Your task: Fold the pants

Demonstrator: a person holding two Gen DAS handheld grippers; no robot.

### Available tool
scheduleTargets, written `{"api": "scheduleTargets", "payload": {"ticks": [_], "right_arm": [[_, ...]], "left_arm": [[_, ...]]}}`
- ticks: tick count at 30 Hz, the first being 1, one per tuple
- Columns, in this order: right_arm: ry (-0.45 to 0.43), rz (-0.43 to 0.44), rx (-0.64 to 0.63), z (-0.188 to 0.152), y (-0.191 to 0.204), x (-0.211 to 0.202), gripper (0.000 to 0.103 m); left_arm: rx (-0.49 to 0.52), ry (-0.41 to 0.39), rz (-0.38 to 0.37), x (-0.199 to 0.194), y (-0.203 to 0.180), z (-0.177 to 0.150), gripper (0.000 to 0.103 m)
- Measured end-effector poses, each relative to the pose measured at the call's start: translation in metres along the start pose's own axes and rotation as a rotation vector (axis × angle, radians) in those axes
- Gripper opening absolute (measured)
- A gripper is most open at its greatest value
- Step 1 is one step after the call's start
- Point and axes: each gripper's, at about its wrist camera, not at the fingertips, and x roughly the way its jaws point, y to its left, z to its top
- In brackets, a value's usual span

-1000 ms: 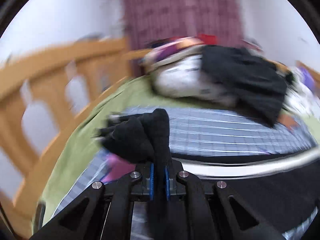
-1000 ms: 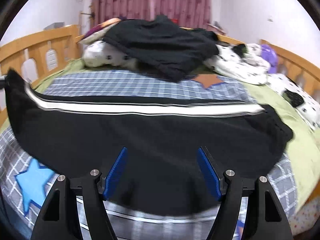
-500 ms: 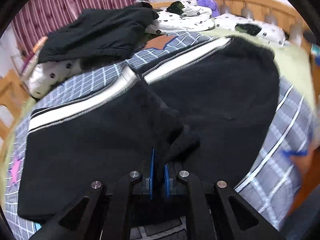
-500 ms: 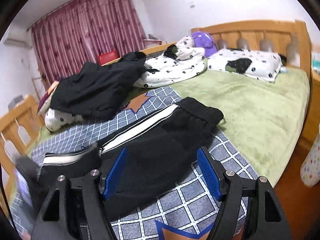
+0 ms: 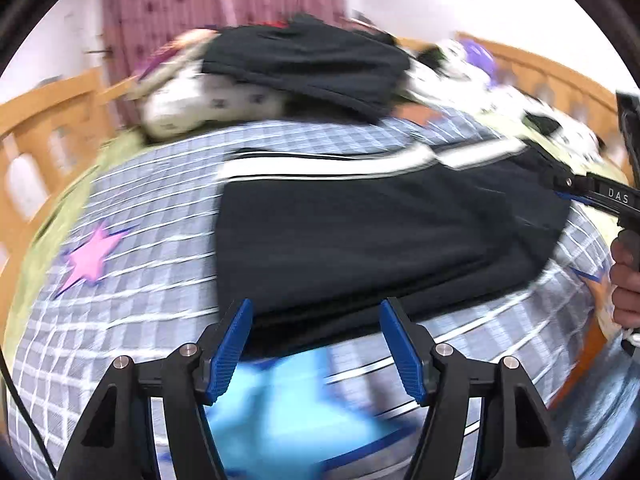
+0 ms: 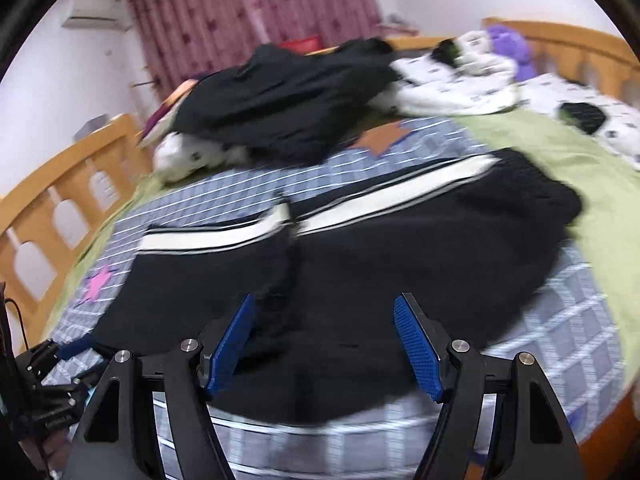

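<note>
The black pants (image 5: 360, 232) with a white side stripe (image 5: 320, 166) lie folded over on the blue checked bedspread (image 5: 140, 264). In the right wrist view the pants (image 6: 400, 272) show a folded-over leg end near the middle. My left gripper (image 5: 316, 348) is open and empty, just in front of the pants' near edge. My right gripper (image 6: 324, 344) is open and empty above the pants' near edge. The right gripper also shows at the right edge of the left wrist view (image 5: 600, 196), by the waistband end.
A heap of black clothes (image 6: 288, 100) and spotted white bedding (image 6: 456, 80) lies at the back of the bed. A wooden bed rail (image 6: 60, 196) runs along the left, a headboard (image 6: 560, 40) at the right. A green sheet (image 6: 580, 168) covers the right side.
My left gripper has let go of the pant leg and opened, leaving it folded over the pants. It has pulled back to the near edge. My right gripper stays open.
</note>
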Motion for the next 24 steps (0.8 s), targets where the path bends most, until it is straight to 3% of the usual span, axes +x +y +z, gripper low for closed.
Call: {"api": "scheduleTargets", "payload": {"ticks": [5,9,13,16,19,21,24], "right_arm": [[0.1,0.04,-0.003,0.008,0.028,0.035,0.071],[0.138,0.066,0.014,0.025,0.035,0.05,0.071],[0.171,0.021,0.018,0.019,0.032,0.071,0.071],[0.212,0.058,0.069,0.009,0.022,0.083,0.071],[0.212,0.087,0.088,0.005,0.02,0.089,0.069],[0.211,0.088,0.093,0.005,0.019,0.092,0.069],[0.22,0.096,0.109,0.005,0.018,0.094,0.069]], "left_arm": [[-0.098,0.069,-0.005,0.018,0.047,-0.022,0.065],[-0.187,0.08,-0.061,0.029,0.065,-0.029,0.065],[-0.191,0.097,-0.077,0.046,0.063,-0.031,0.065],[-0.215,0.084,-0.092,0.059,0.062,-0.02,0.065],[-0.221,0.127,-0.077,0.082,0.056,-0.008,0.064],[-0.219,0.118,-0.032,0.086,0.052,-0.006,0.063],[-0.252,0.074,0.115,0.073,0.066,-0.019,0.065]]}}
